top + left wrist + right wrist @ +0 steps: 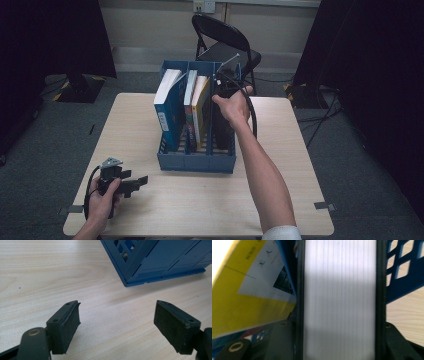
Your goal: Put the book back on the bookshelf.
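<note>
my right gripper clamps a black-covered book, its foot hidden in the blue plastic three-slot file rack; three books beside. left gripper jaws apart, empty.

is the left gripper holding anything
No, the left gripper has its jaws wide apart over the bare table, nothing between them.

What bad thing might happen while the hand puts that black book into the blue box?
1. The black book sits close beside the leaning yellow book; it might scrape or push that one over.
2. The right gripper reaches deep into the blue rack, so the book's edge or the jaws might catch a divider and shove the rack along the table.
3. The left gripper rests open, away from the rack, so nothing steadies it.
</note>
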`<state>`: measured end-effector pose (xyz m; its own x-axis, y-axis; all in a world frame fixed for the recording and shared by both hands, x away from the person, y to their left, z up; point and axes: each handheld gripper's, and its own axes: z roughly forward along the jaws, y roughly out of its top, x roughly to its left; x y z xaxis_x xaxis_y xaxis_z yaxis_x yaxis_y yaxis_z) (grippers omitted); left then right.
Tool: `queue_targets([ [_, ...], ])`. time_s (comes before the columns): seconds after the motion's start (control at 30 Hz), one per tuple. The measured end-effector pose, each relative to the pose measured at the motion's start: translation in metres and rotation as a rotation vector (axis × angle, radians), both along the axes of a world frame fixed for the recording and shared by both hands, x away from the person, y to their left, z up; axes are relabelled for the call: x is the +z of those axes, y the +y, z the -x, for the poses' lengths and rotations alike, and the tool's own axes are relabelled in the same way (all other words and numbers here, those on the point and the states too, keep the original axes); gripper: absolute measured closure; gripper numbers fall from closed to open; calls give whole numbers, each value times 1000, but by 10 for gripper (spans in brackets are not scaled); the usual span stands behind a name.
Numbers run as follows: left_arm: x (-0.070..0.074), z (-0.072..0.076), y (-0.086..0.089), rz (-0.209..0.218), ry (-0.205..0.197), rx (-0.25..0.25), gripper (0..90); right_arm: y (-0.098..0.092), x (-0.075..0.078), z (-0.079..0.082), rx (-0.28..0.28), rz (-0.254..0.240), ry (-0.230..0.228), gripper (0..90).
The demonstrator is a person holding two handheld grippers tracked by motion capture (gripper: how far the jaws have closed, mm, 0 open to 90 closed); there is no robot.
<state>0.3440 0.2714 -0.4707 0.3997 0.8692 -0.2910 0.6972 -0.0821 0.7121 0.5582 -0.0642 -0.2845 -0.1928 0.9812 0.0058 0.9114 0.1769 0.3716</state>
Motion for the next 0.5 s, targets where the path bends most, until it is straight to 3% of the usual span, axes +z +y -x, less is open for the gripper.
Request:
queue_targets([
  [0.5,0,-1,-1,-14,3,-11,210,4,-28,0,-6,12,-1,533],
])
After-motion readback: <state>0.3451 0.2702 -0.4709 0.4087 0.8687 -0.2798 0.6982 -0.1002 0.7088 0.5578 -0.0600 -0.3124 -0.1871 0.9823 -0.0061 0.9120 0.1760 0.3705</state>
